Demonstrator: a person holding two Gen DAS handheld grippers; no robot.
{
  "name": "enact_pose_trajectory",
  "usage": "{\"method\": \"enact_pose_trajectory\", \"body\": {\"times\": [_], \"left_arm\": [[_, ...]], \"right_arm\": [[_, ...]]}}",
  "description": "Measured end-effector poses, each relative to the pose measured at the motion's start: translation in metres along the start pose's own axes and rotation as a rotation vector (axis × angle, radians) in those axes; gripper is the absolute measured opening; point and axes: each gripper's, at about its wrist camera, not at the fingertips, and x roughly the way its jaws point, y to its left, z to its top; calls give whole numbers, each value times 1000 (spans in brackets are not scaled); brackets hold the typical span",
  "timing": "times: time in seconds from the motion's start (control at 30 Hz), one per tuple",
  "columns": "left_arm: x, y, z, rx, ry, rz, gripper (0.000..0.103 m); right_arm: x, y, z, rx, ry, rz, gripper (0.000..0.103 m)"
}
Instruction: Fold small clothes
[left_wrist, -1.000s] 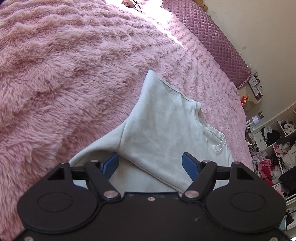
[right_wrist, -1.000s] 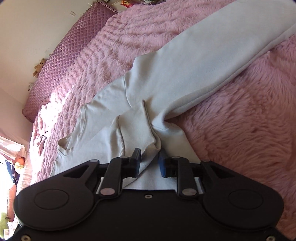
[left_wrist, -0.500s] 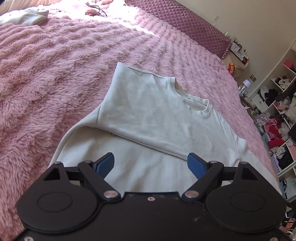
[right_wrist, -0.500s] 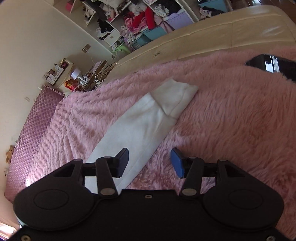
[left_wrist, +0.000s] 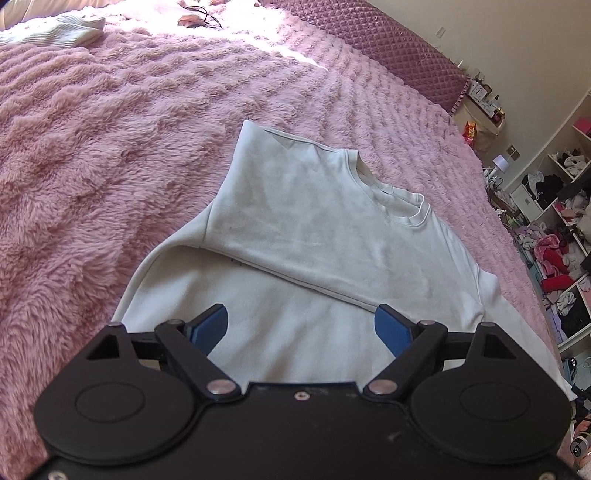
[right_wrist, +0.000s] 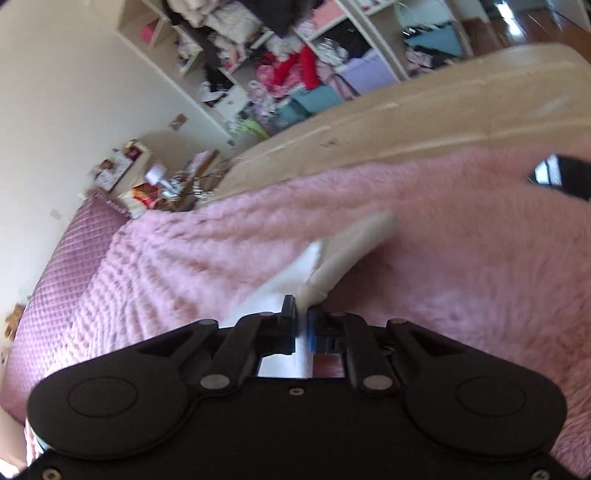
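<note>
A pale grey-white sweatshirt (left_wrist: 317, 236) lies on the fluffy pink blanket (left_wrist: 92, 155), with one sleeve folded across its body. My left gripper (left_wrist: 301, 326) is open and empty, hovering just above the lower part of the sweatshirt. In the right wrist view my right gripper (right_wrist: 302, 325) is shut on the sweatshirt's other sleeve (right_wrist: 332, 254) near its cuff, which is lifted slightly off the blanket. That view is blurred by motion.
A quilted purple headboard (left_wrist: 388, 48) runs along the bed's far side. A folded white garment (left_wrist: 59, 31) lies at the far left. Cluttered shelves (right_wrist: 280, 55) stand beyond the bed's beige edge (right_wrist: 424, 107). A black object (right_wrist: 565, 177) lies on the blanket at right.
My right gripper let go of the sweatshirt body, moved out to the sleeve's cuff and shut on it. My left gripper stayed open and drew back a little.
</note>
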Motion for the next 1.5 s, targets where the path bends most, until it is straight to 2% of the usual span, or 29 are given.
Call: {"method": "enact_pose_trajectory", "body": {"times": [0.1, 0.2, 0.27, 0.33, 0.37, 0.43, 0.47, 0.5, 0.53, 0.57, 0.63, 0.73, 0.83, 0.9, 0.97, 1.03, 1.07, 1.13, 1.2, 1.27, 1.33, 1.37, 1.4, 1.43, 1.5], "left_arm": [[-6, 7, 2, -13, -6, -24, 87], [-14, 16, 4, -32, -13, -54, 87], [-19, 21, 4, -36, -19, -59, 87], [-25, 25, 5, -26, -26, -62, 88], [-27, 27, 5, -25, -31, -62, 88], [-30, 29, 5, -29, -28, -68, 90], [-31, 31, 5, -33, -26, -70, 90], [-31, 32, 6, -37, -27, -68, 90], [-31, 33, 6, -37, -24, -68, 90], [-30, 33, 7, -36, -23, -66, 90], [-26, 33, 10, -35, -28, -66, 90], [-15, 31, 15, -47, -34, -74, 90], [1, 28, 24, -85, -51, -87, 90], [18, 26, 36, -140, -71, -127, 90], [39, 25, 46, -204, -57, -168, 89], [62, 25, 52, -290, -42, -136, 78], [75, 27, 54, -335, -21, -113, 75], [93, 33, 54, -420, 16, -106, 63], [105, 40, 52, -493, 13, -110, 63], [110, 42, 54, -532, -24, -124, 56], [110, 39, 59, -524, -50, -135, 5], [104, 37, 60, -526, -73, -147, 3], [89, 33, 59, -520, -149, -195, 3], [68, 28, 59, -468, -233, -252, 3], [40, 19, 52, -357, -325, -229, 3]], "right_arm": [[-26, 67, -2, -117, -15, 148, 6], [-58, 147, -31, -227, -5, 348, 5], [-75, 200, -65, -296, 39, 480, 5], [-91, 248, -115, -352, 118, 613, 5], [-97, 270, -151, -372, 194, 680, 5], [-100, 300, -210, -409, 311, 756, 8], [-100, 313, -244, -445, 385, 778, 9], [-99, 324, -280, -497, 488, 797, 22], [-99, 331, -308, -561, 571, 795, 41], [-100, 335, -334, -649, 628, 770, 44], [-109, 327, -360, -765, 607, 707, 44], [-106, 291, -346, -708, 620, 678, 44], [-82, 247, -301, -558, 595, 558, 46], [-63, 220, -273, -461, 580, 494, 46], [-46, 195, -252, -384, 567, 432, 46], [-35, 183, -239, -347, 564, 389, 47], [-33, 177, -234, -339, 559, 385, 47], [-31, 170, -227, -322, 537, 382, 47], [-28, 164, -224, -283, 538, 403, 47], [-21, 158, -222, -246, 545, 405, 47], [-16, 156, -226, -221, 553, 394, 47], [-13, 155, -227, -205, 559, 385, 47], [-12, 152, -228, -183, 565, 387, 47], [-12, 151, -228, -163, 567, 391, 47], [-11, 149, -231, -138, 564, 411, 47]]}}
